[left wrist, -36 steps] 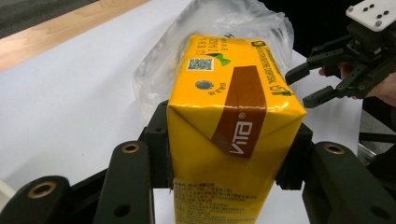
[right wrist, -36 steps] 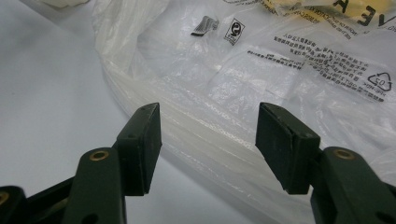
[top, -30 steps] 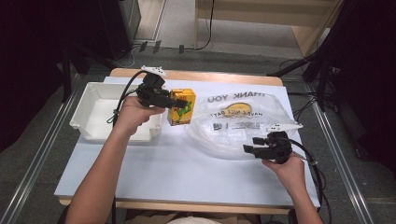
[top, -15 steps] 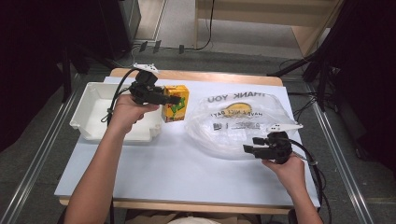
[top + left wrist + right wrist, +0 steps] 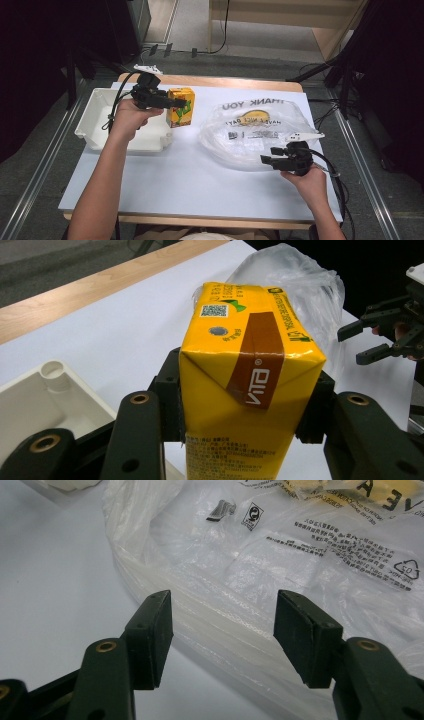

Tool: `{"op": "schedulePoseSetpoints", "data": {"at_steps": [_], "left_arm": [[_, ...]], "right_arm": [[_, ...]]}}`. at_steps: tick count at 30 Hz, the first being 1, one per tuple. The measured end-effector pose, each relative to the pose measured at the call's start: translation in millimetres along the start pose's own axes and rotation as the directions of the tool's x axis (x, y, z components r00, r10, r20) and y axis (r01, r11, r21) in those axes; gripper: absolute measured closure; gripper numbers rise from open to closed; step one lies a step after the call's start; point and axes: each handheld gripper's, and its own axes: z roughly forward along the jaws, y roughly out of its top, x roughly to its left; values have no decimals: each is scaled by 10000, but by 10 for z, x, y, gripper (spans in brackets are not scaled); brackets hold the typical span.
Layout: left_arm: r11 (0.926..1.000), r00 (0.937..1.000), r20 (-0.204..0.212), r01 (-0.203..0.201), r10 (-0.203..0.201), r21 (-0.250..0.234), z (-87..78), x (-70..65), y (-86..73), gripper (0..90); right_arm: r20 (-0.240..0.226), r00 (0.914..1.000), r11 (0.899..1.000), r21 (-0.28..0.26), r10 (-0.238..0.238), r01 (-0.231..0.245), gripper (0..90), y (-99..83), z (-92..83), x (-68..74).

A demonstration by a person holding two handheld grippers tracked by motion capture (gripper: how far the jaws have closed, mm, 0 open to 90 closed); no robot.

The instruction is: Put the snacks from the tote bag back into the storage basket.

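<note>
since a second ago my left gripper (image 5: pixel 182 104) has carried the yellow juice carton (image 5: pixel 181 107) leftward along the far half of the table, away from the clear plastic bag (image 5: pixel 257 131) and toward the white tray (image 5: pixel 95 131); the carton now sits just past the tray's right rim, with bare white table (image 5: pixel 200 180) between it and the bag. i read that as a pause or a repositioning, not progress toward bagging, since the carton has gained distance from the bag mouth while my right gripper (image 5: pixel 267 159) has stayed put at the bag's near right edge. the left jaws are clamped across the carton's two broad sides, about as wide as the box itself, and the grip looks square. the right jaws stand well apart with nothing pressed between them. from the left gripper view i get what the high view cannot give me: the pads (image 5: pixel 171 405) flat on the carton (image 5: pixel 250 390), the brown brand band and the foil straw hole on its top, and the right gripper (image 5: pixel 372 337) farther off beside the bag (image 5: pixel 300 275). the right gripper view shows the pads (image 5: pixel 155 637) hovering at the bag's bunched, rolled rim (image 5: pixel 225 635), with film lying between them but not pinched, which from above i could not tell.
</note>
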Motion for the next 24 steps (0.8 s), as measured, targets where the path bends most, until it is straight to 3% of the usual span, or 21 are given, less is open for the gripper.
{"op": "schedulePoseSetpoints", "data": {"at_steps": [16,24], "left_arm": [[9992,9993,-259,273,-281,-307,-138,109,-16,520],[9975,9982,-343,481,-499,-514,-229,225,-69,520]], "right_arm": [[8,10000,9999,65,-79,79,414,-7,7,12],[-14,10000,10000,42,-59,59,414,-7,13,14]]}}
